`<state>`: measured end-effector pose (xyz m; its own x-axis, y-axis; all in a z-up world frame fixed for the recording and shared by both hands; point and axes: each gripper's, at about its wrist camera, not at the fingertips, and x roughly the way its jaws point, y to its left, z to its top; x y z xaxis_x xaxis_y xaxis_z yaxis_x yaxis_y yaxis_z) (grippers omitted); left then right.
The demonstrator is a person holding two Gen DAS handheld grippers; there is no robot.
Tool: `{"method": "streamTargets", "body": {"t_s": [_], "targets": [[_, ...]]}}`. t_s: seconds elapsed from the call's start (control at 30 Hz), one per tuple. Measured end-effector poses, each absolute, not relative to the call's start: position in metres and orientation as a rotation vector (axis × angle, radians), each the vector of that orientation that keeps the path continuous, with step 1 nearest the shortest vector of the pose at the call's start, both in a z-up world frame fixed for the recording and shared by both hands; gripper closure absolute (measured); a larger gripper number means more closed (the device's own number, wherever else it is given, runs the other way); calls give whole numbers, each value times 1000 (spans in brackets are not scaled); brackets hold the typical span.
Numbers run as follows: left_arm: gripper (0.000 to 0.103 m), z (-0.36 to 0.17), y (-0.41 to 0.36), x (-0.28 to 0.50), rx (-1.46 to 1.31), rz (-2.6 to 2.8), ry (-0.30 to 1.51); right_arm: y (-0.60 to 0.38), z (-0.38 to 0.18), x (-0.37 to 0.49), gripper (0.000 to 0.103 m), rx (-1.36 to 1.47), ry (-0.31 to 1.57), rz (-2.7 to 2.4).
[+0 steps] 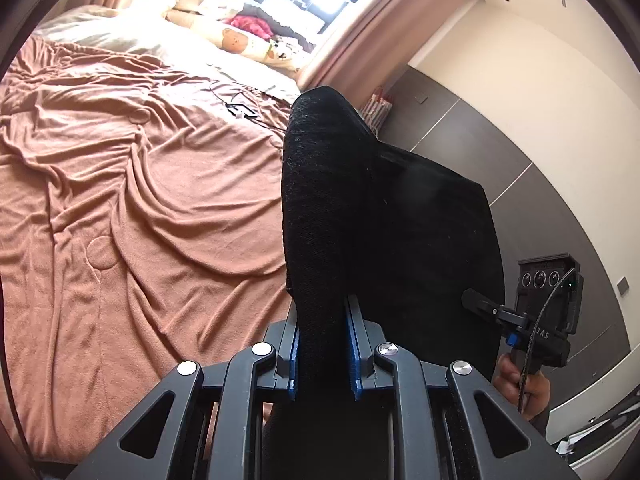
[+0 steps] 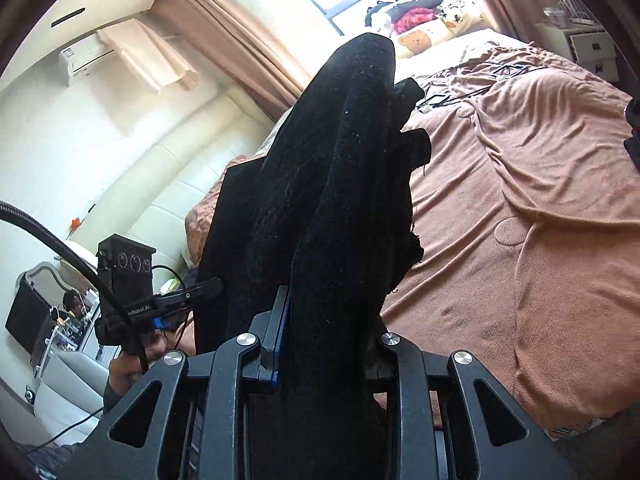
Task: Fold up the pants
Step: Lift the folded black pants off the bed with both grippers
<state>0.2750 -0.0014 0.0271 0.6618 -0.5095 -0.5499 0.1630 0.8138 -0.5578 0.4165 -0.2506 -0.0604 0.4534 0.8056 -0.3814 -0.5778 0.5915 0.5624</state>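
The black pants (image 1: 360, 208) hang in the air above the bed, stretched between my two grippers. My left gripper (image 1: 323, 320) is shut on one bunched edge of the pants, the blue pads pressing the cloth from both sides. In the right wrist view the pants (image 2: 320, 200) rise as a thick dark roll, and my right gripper (image 2: 324, 320) is shut on it; only its left blue pad shows, the other is hidden by cloth. The right gripper (image 1: 480, 304) also appears at the lower right of the left wrist view, and the left gripper (image 2: 208, 286) at the lower left of the right wrist view.
A bed with a wrinkled pink-brown blanket (image 1: 132, 184) lies below. Pillows and soft toys (image 1: 236, 40) sit at the headboard under a bright window. Black cables (image 1: 240, 110) lie on the blanket. A grey panelled wall (image 1: 520, 168) stands on one side, a white sofa (image 2: 168, 184) on the other.
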Motion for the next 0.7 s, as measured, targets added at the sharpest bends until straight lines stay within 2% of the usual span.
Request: {"method": "streamTargets", "body": {"t_s": [0.43,0.7], "targets": [[83,65,-51,255,-474,-493,709,-301,-24,367,80,349,612,839],[83,77,-95,270,-452,-561,699,-339,-13,355,80,338,593,813]]}}
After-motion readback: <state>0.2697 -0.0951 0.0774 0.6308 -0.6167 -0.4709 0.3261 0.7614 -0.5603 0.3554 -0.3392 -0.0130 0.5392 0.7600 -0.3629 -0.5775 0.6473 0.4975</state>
